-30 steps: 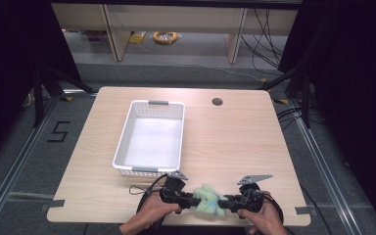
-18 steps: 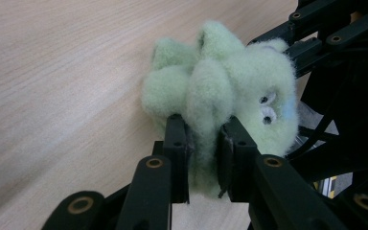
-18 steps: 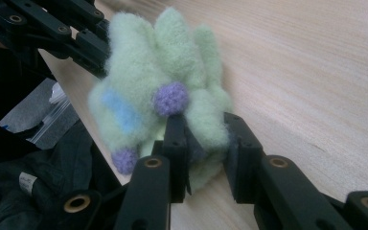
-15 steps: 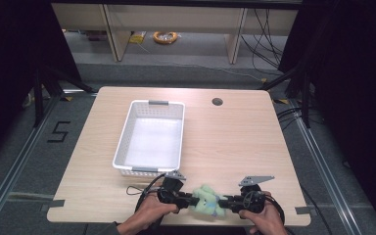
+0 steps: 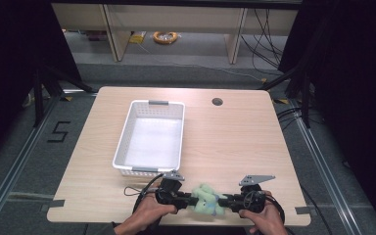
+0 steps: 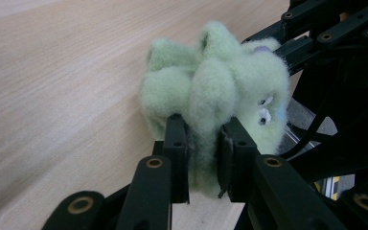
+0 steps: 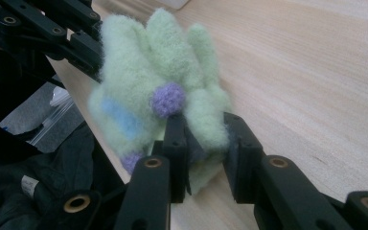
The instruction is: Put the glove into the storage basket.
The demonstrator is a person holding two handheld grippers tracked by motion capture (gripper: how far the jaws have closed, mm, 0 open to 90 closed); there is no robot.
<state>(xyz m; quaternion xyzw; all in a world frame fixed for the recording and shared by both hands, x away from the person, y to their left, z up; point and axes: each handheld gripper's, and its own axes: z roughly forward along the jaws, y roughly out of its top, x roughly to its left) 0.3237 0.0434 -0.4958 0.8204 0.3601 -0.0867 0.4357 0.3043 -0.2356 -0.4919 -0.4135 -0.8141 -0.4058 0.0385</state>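
Table (image 5: 235, 142) edge beneath gripped plush toy (image 5: 205, 198)

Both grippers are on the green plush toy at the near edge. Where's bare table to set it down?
Bare wood lies right of the white basket, from the table hole to the near edge. A narrower strip runs left of the basket. The near edge is crowded: left gripper, right gripper and plush toy.
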